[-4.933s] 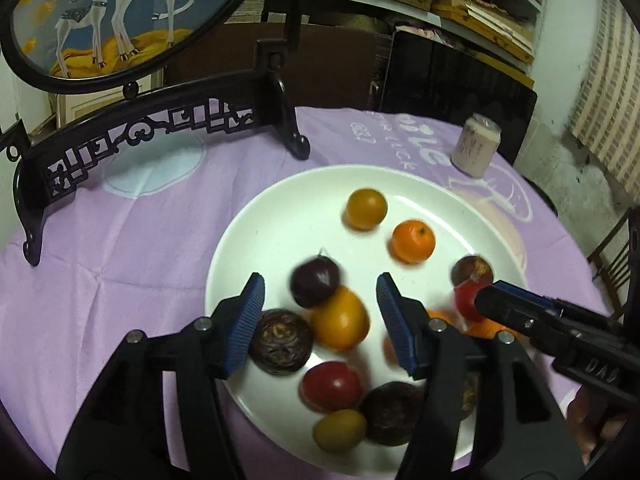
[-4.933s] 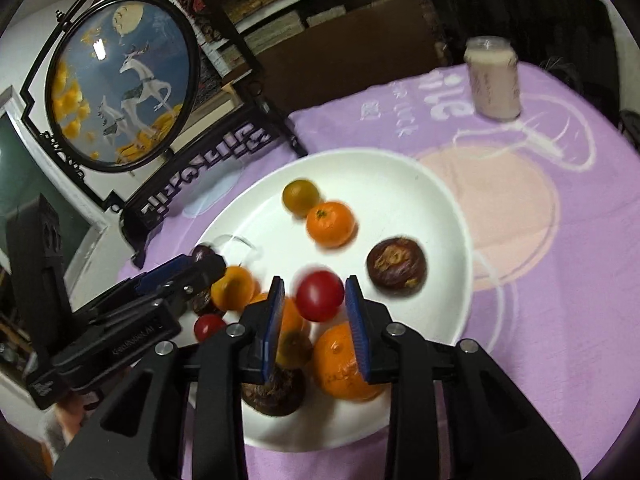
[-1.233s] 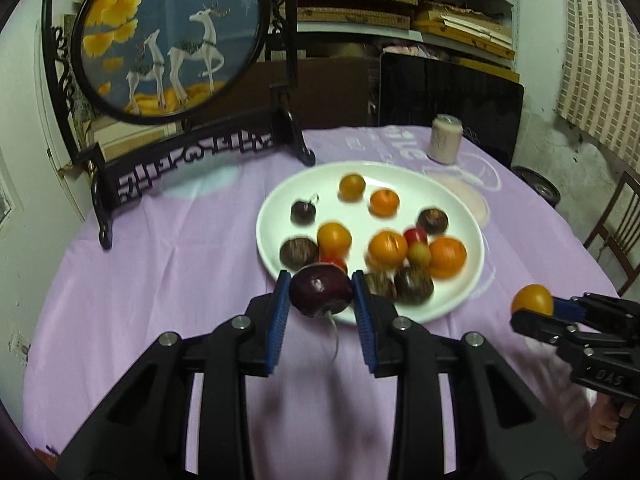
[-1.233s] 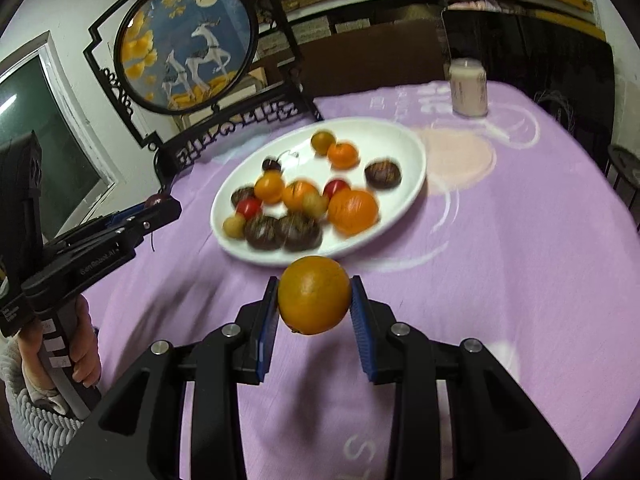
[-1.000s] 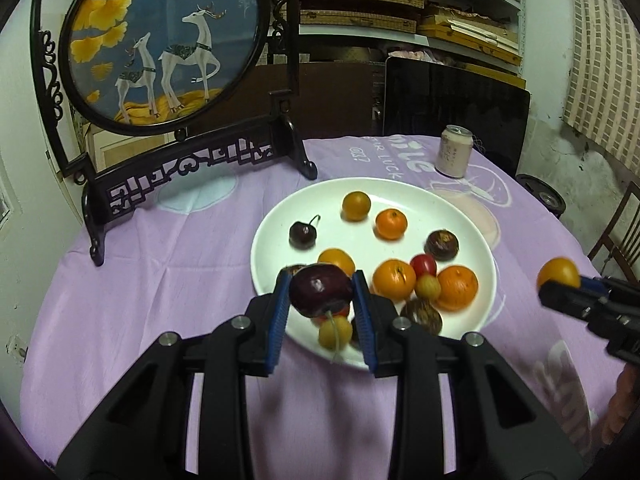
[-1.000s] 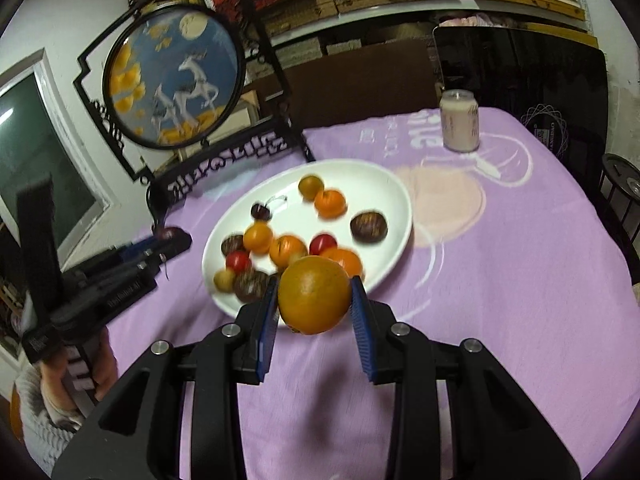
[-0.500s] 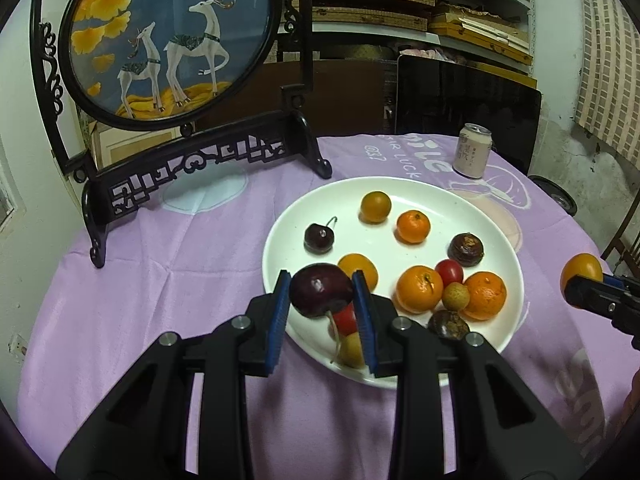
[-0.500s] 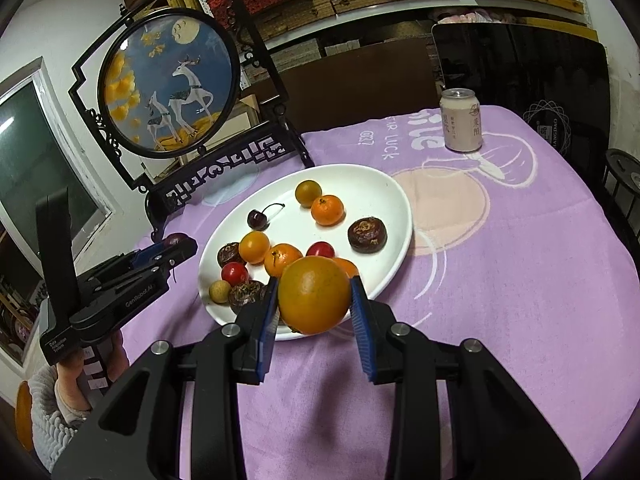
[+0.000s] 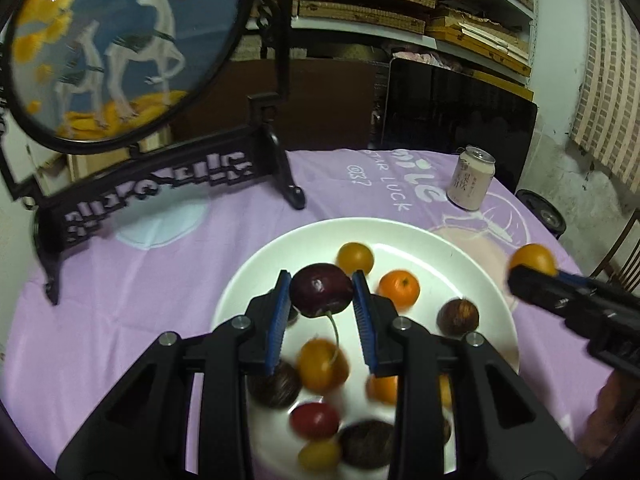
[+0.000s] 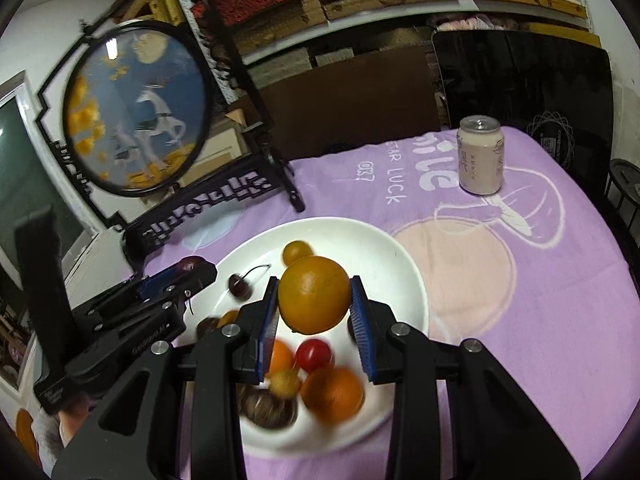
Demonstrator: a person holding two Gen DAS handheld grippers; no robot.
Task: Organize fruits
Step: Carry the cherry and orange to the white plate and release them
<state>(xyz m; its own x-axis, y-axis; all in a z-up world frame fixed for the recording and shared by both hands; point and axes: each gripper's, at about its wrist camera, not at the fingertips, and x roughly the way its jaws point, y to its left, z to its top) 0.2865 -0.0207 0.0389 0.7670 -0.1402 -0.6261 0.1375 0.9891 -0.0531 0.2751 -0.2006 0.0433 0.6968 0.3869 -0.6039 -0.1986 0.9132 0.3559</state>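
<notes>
A white plate [image 9: 448, 240] [image 10: 384, 240] on the purple cloth holds several fruits: oranges, cherry tomatoes and dark round fruits. My left gripper [image 9: 321, 298] is shut on a dark cherry [image 9: 320, 294] with a hanging stem, held above the plate's near left part. My right gripper [image 10: 314, 304] is shut on an orange [image 10: 314, 294] over the plate's middle. That orange [image 9: 532, 258] and the right gripper show at the right edge of the left wrist view. The left gripper with its cherry [image 10: 190, 265] shows at the left of the right wrist view.
A round deer picture on a black carved stand [image 9: 160, 188] [image 10: 200, 196] sits behind the plate on the left. A pale drink can [image 9: 470, 180] [image 10: 480, 160] stands at the back right. Shelves and a black panel rise behind the table. A hand [image 10: 52, 428] holds the left tool.
Both grippers have moved forward over the plate, each still holding its fruit. The plate, stand and can look larger and closer now.
</notes>
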